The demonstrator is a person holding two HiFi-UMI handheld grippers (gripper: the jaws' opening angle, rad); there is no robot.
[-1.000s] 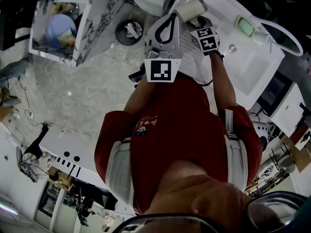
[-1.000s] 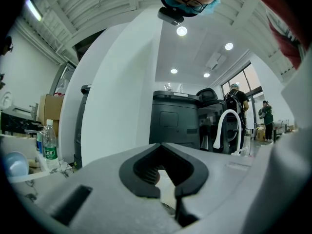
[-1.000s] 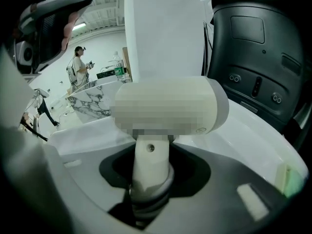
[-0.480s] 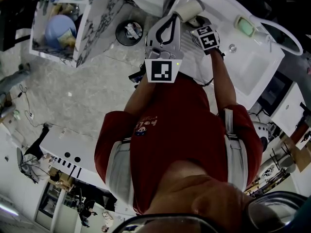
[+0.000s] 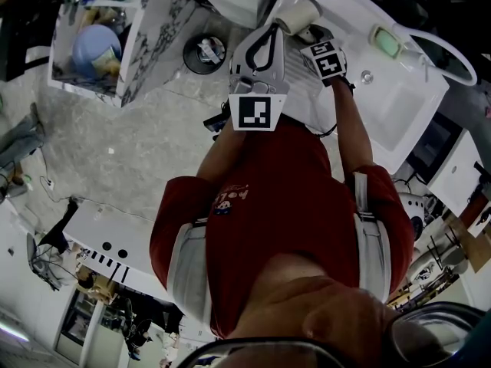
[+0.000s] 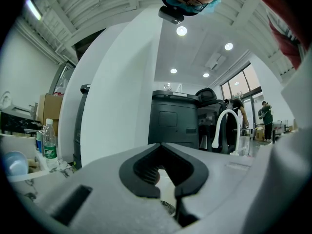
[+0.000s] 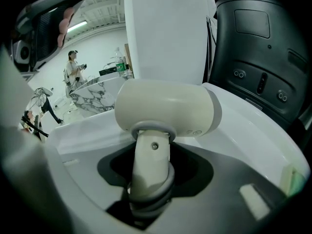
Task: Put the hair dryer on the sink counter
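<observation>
Hair dryer set down on white sink counter.
Eases right gripper jaws apart, slack around cream handle; holds left gripper closed, empty. Barrel mark too small to read.

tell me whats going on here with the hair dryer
A person works with a gripper in each hand. The right gripper has the handle of the cream hair dryer between its jaws, with the dryer's head low over the white sink counter. Those jaws have just been opening, so this looks like the release; whether the pads press on the handle now is unclear. The left gripper hangs alongside with its jaws together and nothing in them.
</observation>
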